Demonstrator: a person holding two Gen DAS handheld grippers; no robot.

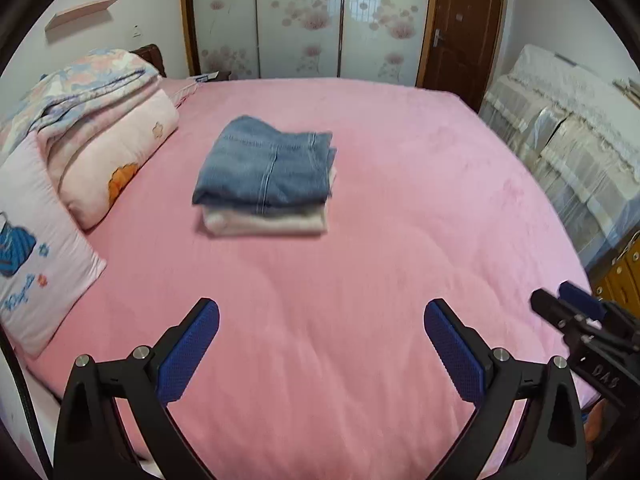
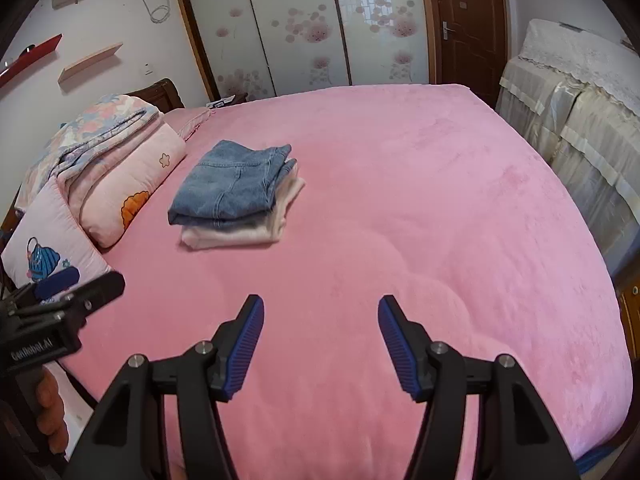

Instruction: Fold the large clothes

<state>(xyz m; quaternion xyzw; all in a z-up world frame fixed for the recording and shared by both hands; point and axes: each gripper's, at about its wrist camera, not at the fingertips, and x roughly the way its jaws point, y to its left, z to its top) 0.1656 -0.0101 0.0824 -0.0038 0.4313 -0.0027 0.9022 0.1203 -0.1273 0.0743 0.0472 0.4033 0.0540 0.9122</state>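
Note:
Folded blue jeans point(image 1: 262, 164) lie on top of a folded white garment point(image 1: 264, 221) in a neat stack on the pink bed point(image 1: 400, 200). The stack also shows in the right wrist view, jeans point(image 2: 230, 184) over the white garment point(image 2: 240, 234). My left gripper point(image 1: 322, 312) is open and empty, held above the near part of the bed, well short of the stack. My right gripper point(image 2: 321, 306) is open and empty too, to the right of the left one. Each gripper shows at the edge of the other's view, the right gripper point(image 1: 568, 304) and the left gripper point(image 2: 76, 286).
A folded quilt point(image 1: 92, 120) and a pink pillow point(image 1: 32, 248) lie along the bed's left side. Covered furniture point(image 1: 572, 136) stands to the right. A flowered wardrobe point(image 1: 304, 20) and a brown door point(image 1: 460, 32) stand behind the bed.

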